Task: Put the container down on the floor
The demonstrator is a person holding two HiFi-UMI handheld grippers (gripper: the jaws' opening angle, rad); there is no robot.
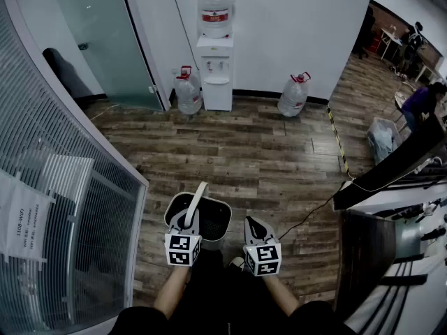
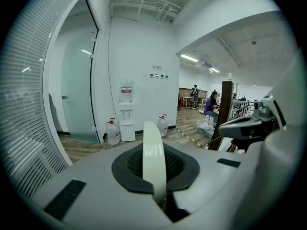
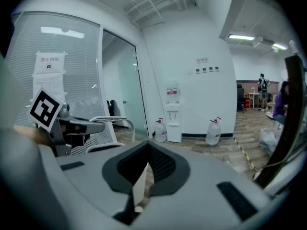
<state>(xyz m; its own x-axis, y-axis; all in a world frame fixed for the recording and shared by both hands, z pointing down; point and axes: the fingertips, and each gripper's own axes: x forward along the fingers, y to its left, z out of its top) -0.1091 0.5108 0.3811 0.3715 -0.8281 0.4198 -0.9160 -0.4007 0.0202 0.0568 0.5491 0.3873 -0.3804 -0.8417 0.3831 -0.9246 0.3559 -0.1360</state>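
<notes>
The left tongs are clenched on the container's white handle. The left gripper view shows the band pinched between the jaws and rising straight up out of them. The right tongs are just beside them on the right, with the jaws drawn together to a thin slit and nothing gripped. Bare floor shows through the slit. Both point forward and a bit down, marker cubes toward the person.

The container is a pale bin, dark inside, open top, handle upright, directly under and ahead of the left tongs. It is over the near part of the wood floor, close to the person's feet, near the curved glass wall with blinds along the floor's left edge. Cannot tell if its base touches the floor. The right tongs are near the bin's right wall, apart from it.

Further out, a black cable crosses the floor's right side. A yellow-black tape strip runs away along that side. At the floor's far edge, against the white wall, is a water dispenser with a bottle on top. One water jug stands just beside it on the left, and a second jug stands apart on the right. There are people at the far right corner, small.
</notes>
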